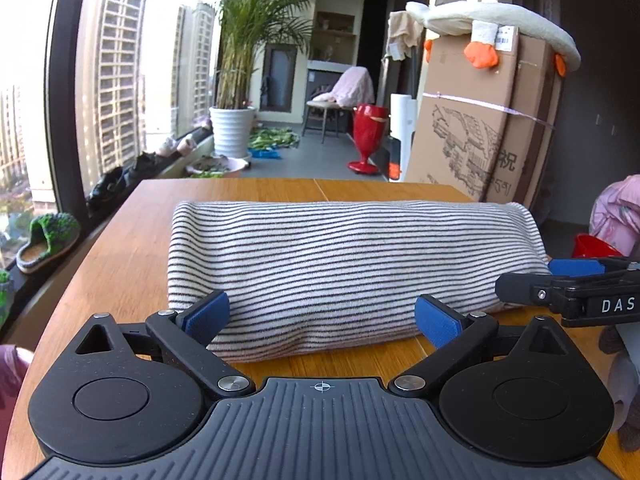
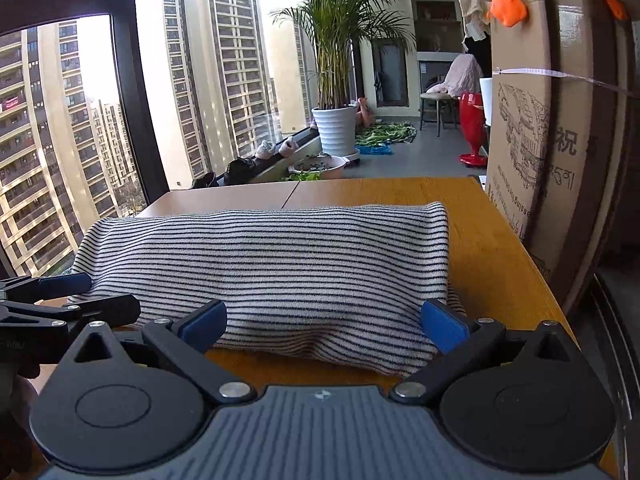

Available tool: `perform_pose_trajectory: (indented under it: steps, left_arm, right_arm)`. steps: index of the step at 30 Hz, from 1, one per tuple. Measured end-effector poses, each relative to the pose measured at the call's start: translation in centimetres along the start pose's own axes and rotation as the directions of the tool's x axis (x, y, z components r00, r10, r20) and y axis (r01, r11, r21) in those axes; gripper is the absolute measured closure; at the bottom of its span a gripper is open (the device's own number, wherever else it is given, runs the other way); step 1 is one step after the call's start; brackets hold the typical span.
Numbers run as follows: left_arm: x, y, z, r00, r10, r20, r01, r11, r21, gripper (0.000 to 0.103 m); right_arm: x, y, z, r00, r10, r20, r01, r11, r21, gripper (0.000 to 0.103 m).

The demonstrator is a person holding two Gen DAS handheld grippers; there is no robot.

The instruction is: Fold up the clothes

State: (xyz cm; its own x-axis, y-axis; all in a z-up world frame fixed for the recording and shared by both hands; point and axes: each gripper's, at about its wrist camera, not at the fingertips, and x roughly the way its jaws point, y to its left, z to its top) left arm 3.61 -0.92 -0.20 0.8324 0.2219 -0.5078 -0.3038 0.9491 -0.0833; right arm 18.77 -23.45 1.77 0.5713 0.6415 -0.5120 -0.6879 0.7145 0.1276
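Striped garment [image 1: 352,272] lies folded on the table [image 1: 120,280] (cardboard box [image 1: 480,120] behind), both grippers' jaws spread.

Left gripper [image 1: 322,316] and right gripper [image 2: 323,320]: black linkage arms, blue pads [image 1: 208,316], silver pivot screws, ribbed grey housing marked with a crosshair. White letters "DAS" are seen on one.

White letters "DAS" stood on the black body of the right gripper [image 1: 560,280], cut off by the frame edge. The cardboard box [image 1: 480,120] carried printed Chinese characters, one reading "祝", beside a line drawing. A white barcode label [image 1: 505,36] near its top was too small to read.
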Motion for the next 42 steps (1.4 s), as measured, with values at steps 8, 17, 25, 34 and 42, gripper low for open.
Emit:
perform_pose_trajectory:
  steps: [8,17,25,34,42]
  left_arm:
    - [-7.4,1.3,-5.0,0.995,-0.055,-0.087,0.04,0.984,-0.172,0.0]
    - [-9.9,5.5,-7.0,0.997,-0.033,0.076,0.059,0.927,-0.371,0.0]
    - [-6.7,8.5,-5.7,0.992,-0.065,0.107,0.107,0.885,-0.454,0.0]
    - [-0.5,11.7,-2.1,0.992,-0.046,0.121,0.099,0.87,-0.483,0.0]
    - [4.8,12.6,1.0,0.994,-0.026,0.109,0.074,0.882,-0.466,0.0]
  right_arm:
    - [-9.4,-3.7,-6.9,0.981,0.192,0.012,-0.19,0.958,0.215,0.0]
    - [-9.5,-5.1,-8.6,0.968,0.223,0.111,-0.248,0.909,0.335,0.0]
    - [-7.1,-5.2,-7.5,0.969,0.218,0.121,-0.247,0.9,0.36,0.0]
    - [-0.9,-5.3,-4.2,0.973,0.18,0.144,-0.221,0.904,0.365,0.0]
    - [4.6,-5.6,-0.8,0.986,0.105,0.131,-0.144,0.93,0.337,0.0]
